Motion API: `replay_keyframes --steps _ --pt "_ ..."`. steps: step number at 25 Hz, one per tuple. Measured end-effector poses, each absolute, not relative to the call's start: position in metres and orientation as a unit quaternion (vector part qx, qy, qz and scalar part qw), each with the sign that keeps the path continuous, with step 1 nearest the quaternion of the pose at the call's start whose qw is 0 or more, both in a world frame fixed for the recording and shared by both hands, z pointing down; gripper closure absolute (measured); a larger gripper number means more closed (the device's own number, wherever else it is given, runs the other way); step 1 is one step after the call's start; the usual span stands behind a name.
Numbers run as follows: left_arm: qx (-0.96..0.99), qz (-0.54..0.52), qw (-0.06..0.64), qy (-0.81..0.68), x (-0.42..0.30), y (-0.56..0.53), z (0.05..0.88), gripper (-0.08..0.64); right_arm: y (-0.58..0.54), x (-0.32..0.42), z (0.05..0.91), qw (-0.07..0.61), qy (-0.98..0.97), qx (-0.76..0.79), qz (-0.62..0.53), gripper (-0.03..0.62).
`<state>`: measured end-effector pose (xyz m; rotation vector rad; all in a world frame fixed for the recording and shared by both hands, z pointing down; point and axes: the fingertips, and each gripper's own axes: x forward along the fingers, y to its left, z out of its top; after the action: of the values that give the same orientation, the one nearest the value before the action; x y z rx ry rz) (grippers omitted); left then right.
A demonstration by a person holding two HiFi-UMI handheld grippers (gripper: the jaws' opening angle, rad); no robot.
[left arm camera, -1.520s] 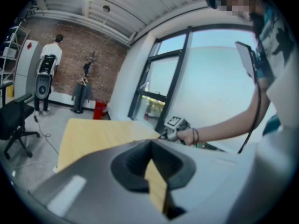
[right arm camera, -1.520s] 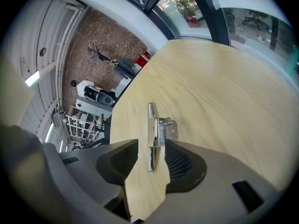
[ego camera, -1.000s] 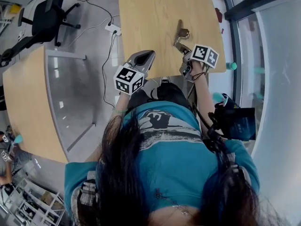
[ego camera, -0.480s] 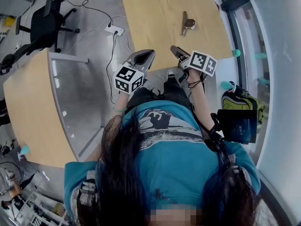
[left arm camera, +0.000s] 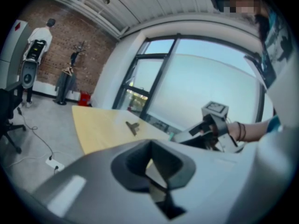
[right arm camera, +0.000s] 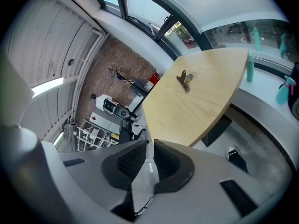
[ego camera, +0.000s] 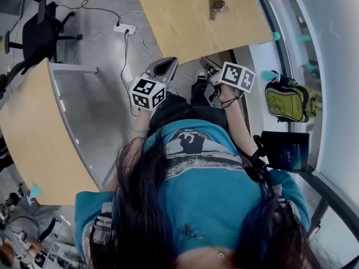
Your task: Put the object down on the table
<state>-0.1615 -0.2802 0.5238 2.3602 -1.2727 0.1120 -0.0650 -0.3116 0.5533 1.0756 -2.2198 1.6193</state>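
Head view shows the binder clip [ego camera: 215, 5] lying flat on the wooden table [ego camera: 168, 29], well ahead of both tongs' tips and touching neither. The left gripper [ego camera: 164, 69] has its jaws together on nothing. The right gripper [ego camera: 208, 66] is closing its jaws, only a thin slit between the pads, nothing in it. The clip seems a small metal piece, so it is probably light, stiff and hard, somewhat slick against the pads, not fragile. It looks settled. Should it need taking up, its broad body would likely hold better than the thin handles, which could pivot
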Motion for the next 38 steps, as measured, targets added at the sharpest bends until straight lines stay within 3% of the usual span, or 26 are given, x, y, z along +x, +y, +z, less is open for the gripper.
replay_keyframes --steps 21,38 --pt "0.881 0.067 0.239 -0.404 -0.089 -0.24 0.531 0.557 -0.249 0.005 0.57 0.053 -0.708 0.395 0.583 0.549" --pt "0.904 0.084 0.211 -0.363 0.036 -0.067 0.515 0.557 -0.066 0.104 0.562 0.023 -0.717 0.387 0.579 0.549"
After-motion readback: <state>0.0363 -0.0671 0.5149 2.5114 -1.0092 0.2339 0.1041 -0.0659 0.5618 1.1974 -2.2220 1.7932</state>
